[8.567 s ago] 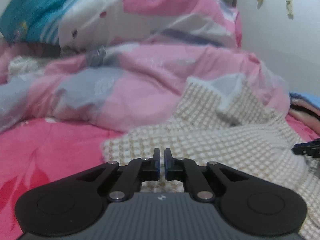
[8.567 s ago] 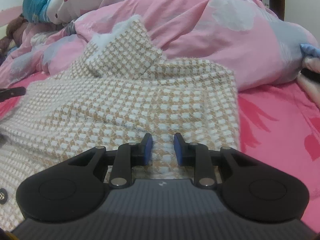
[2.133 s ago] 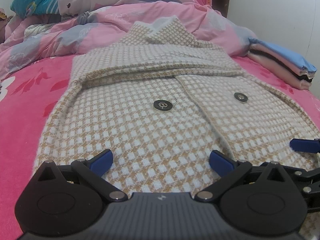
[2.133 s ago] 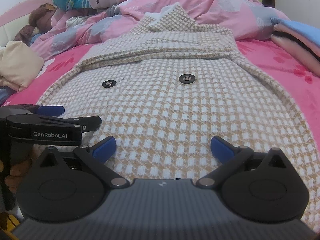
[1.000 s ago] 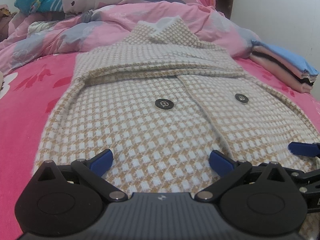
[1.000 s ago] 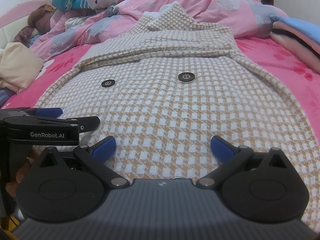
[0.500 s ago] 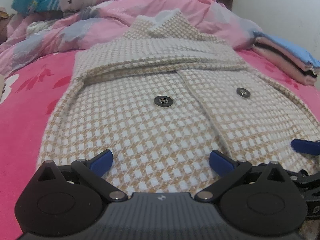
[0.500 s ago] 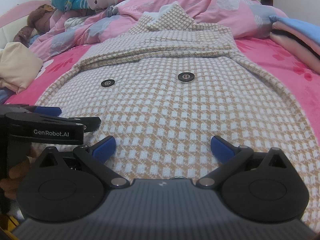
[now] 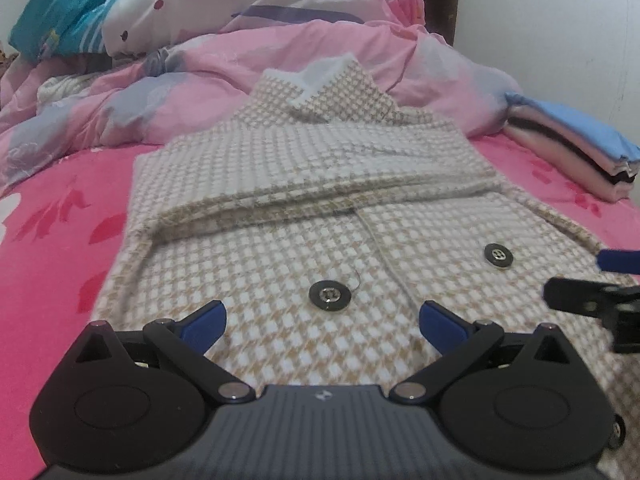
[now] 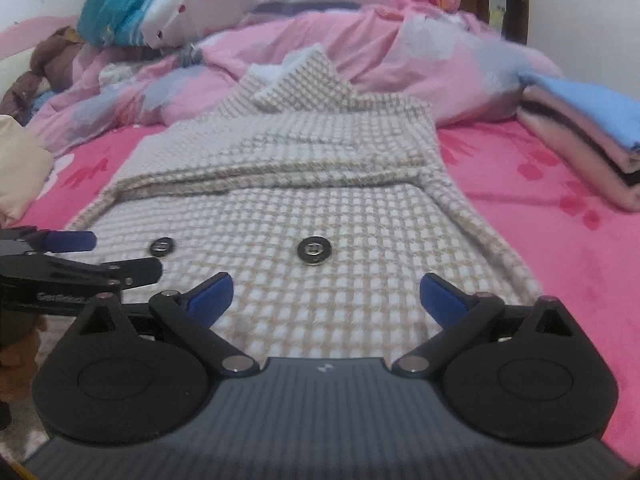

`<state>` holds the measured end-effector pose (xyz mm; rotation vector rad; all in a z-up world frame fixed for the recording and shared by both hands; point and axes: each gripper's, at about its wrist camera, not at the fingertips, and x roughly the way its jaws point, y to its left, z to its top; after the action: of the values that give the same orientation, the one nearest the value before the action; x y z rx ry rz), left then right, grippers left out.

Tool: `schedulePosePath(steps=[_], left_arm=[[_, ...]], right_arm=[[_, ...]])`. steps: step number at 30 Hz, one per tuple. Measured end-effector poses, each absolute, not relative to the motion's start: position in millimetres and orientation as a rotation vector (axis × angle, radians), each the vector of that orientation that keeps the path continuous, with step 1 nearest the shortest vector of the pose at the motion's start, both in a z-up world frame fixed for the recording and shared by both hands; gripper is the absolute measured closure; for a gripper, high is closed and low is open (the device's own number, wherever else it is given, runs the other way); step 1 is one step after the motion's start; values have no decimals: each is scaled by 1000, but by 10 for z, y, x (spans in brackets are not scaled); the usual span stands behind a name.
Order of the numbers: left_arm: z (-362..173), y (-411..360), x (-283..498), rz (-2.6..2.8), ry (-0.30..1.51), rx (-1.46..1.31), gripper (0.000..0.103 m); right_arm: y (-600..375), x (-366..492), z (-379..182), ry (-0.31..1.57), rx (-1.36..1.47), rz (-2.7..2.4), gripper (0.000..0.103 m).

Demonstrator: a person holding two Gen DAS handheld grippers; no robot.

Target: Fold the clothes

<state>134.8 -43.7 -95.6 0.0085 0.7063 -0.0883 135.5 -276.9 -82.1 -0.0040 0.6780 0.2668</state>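
A beige and white houndstooth jacket (image 9: 304, 184) lies flat on the pink bed sheet (image 9: 52, 240), sleeves folded across its upper part, collar toward the duvet. It also fills the right wrist view (image 10: 320, 200). Two round metal buttons (image 9: 330, 295) (image 9: 498, 256) show on its front. My left gripper (image 9: 322, 326) is open and empty, low over the jacket's near hem on the left. My right gripper (image 10: 326, 300) is open and empty over the hem's right side. Each gripper shows at the edge of the other's view, the right one (image 9: 600, 280) and the left one (image 10: 76, 256).
A crumpled pink and grey duvet (image 9: 224, 60) is heaped behind the jacket, with a teal pillow (image 9: 60, 24) on top. A stack of folded clothes (image 9: 572, 152) lies at the right by the wall. A cream garment (image 10: 20, 168) lies at the left.
Both grippers have dropped lower and moved forward over the jacket's hem; the buttons now sit close in front of the fingers. Both stay open and empty.
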Motion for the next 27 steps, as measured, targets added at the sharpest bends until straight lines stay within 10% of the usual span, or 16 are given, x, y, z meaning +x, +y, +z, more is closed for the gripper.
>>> schedulePosePath(steps=[3,11,16,27], left_arm=[[-1039,-464,1418,-85,720,9,0],[-1184,-457,1464,-73,742,-3,0],[-1190,-448,1468,-76,742,-8,0],[-1220,-452,1460,-75,727,-6,0]], right_arm=[[-2801,1486,-1030,757,-23,253,32],[-2931,776,-1019,762,-120,283,44],[-3043,512,-810,787,-96,264,77],[-2323,509,-980,760,-171,424,82]])
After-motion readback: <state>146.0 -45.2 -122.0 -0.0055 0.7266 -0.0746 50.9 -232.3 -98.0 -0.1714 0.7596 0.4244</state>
